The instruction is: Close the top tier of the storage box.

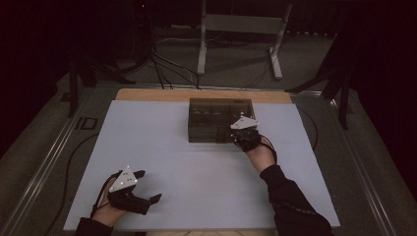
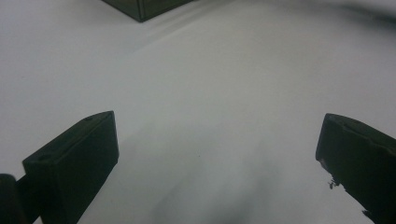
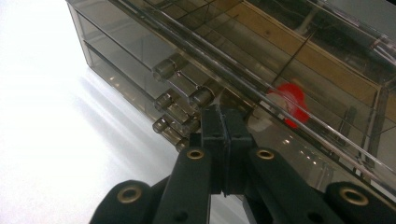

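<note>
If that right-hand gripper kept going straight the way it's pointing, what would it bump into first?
Most likely the front of the smoky clear drawer box. The right gripper, jaws shut, points at the box face, just beside its small round drawer knobs. Whether it already touches is hard to tell.

Smoked clear drawer box (image 1: pixel 216 118) stands upright mid-table, drawers closed.

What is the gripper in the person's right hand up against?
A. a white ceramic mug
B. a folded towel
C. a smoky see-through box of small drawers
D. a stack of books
C: in the right gripper view the right gripper has its jaws pressed together at the front of the clear drawer box, right by its small round knobs; the high view shows the same box on the white table.
</note>
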Tool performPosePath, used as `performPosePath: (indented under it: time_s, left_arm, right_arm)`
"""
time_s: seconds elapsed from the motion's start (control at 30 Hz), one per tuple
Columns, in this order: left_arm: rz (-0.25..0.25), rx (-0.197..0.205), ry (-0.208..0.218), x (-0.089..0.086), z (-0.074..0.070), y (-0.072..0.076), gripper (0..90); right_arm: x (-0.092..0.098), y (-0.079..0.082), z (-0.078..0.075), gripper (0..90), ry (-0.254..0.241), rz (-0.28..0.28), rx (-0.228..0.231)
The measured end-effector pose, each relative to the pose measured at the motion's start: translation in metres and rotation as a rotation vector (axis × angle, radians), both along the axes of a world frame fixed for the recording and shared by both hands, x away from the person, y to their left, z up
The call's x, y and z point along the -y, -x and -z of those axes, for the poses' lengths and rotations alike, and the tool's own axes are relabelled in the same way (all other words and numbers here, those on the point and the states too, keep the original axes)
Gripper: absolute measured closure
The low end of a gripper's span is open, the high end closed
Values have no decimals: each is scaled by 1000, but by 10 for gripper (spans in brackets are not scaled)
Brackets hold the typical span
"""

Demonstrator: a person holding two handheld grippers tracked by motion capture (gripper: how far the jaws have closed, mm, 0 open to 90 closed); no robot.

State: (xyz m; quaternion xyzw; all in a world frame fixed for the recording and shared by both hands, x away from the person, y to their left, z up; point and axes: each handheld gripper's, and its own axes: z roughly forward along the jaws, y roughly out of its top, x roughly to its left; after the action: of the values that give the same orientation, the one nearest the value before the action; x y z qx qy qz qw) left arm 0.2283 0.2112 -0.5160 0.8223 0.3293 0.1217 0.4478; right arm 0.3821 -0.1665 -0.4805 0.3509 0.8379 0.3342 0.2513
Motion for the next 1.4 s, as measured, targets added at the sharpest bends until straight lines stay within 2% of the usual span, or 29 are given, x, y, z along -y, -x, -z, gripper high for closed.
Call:
performPosePath:
  time_s: [0.23, 1.4]
  left_arm:
    - [0, 1, 0, 0, 0, 0, 0]
    - [3, -2, -5, 0, 0, 0, 0]
  right_arm:
    - [1, -3, 2, 900, 1, 11, -6]
    - [0, -4, 2, 900, 18, -5, -11]
